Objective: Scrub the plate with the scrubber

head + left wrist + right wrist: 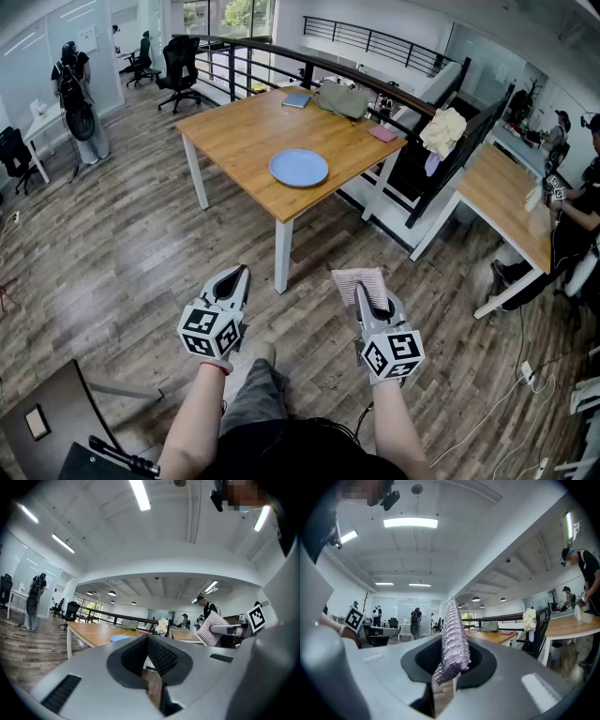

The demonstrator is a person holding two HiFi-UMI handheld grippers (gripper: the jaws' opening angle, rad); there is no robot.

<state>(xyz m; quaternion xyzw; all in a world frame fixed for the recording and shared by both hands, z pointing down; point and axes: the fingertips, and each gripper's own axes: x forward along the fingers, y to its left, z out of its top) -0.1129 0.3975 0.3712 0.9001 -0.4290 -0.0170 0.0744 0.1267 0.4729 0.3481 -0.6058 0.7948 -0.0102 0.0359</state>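
Observation:
The round blue plate (298, 168) lies flat on the wooden table (242, 131), well ahead of both grippers; in the left gripper view the plate (121, 638) is a thin blue sliver on the tabletop. My right gripper (362, 298) is shut on the scrubber (361, 281), a flat pinkish-grey pad that stands up edge-on between the jaws (453, 639). My left gripper (234, 281) is shut with nothing in it (149, 641). Both grippers hang over the wood floor, short of the table's near corner. The scrubber (212, 629) also shows in the left gripper view.
A grey bag (341, 98), a blue book (296, 99) and a pink item (382, 134) sit at the table's far edge by a black railing (281, 58). A second table (506, 202) with a person (574, 211) is at right. Office chairs (178, 75) stand far left.

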